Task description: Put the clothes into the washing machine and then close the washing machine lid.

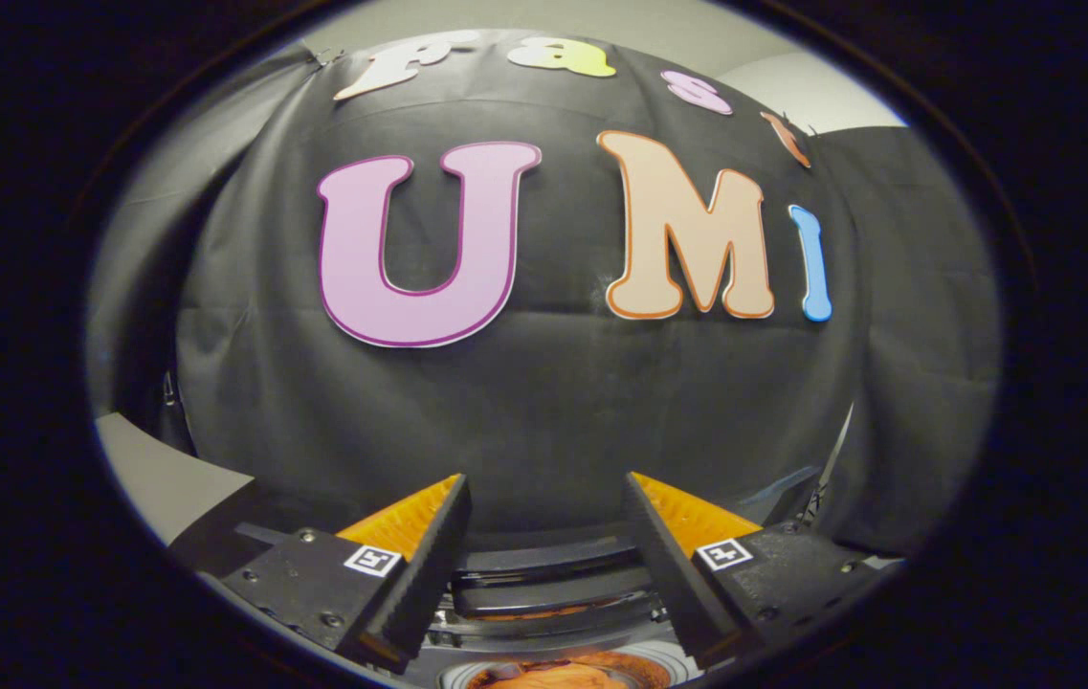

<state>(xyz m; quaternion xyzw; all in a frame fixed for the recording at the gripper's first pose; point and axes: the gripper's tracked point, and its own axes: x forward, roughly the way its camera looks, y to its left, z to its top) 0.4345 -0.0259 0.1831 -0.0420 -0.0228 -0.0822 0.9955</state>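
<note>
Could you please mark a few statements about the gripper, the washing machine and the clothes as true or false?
1. The gripper has its fingers spread with nothing between them. True.
2. The washing machine lid is shut over the drum. False: it stands raised behind the opening, between and just beyond the fingers.
3. An orange garment lies inside the drum opening. True.
4. The fingers are pinching the orange garment. False: it lies below them, untouched.
5. The gripper points toward the booth wall. True.
</note>
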